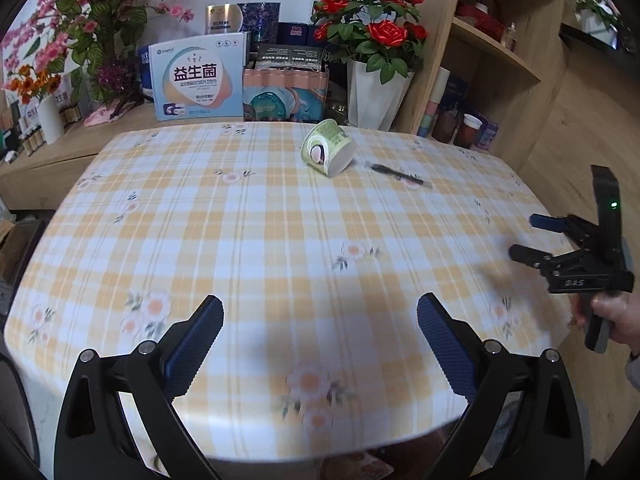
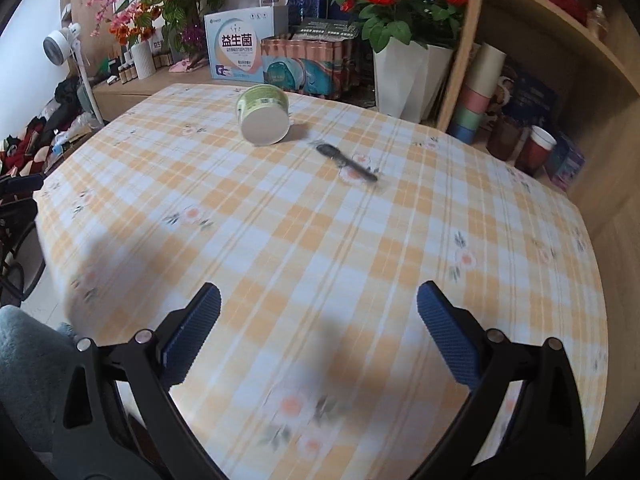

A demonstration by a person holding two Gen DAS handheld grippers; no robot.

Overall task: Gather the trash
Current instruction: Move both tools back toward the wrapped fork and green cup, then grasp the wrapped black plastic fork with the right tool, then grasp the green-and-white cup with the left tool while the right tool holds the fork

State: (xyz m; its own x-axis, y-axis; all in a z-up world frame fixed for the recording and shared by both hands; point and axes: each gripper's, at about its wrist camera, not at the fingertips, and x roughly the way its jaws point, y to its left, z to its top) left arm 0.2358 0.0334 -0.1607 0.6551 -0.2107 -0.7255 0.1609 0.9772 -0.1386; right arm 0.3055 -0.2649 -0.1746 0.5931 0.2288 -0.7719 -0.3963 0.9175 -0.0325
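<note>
Two trash items, a tipped green cup (image 1: 328,147) and a black spoon (image 1: 396,175) just beside it, lie at the table's (image 1: 280,240) far side, well ahead of both grippers; left view alone shows the right gripper (image 1: 524,236) and hand (image 1: 614,316); left gripper (image 1: 320,328) spread wide, empty, as is the right.

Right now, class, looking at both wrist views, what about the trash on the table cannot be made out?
- Tipped cup: inside hidden in both views; its base and side face the cameras.
- Black utensil: blurred and small in both views; spoon or fork unclear.
- Any bin: none shows in either view.
- Table near edge: cut off by left hand-held gripper and right hand-held gripper.
</note>
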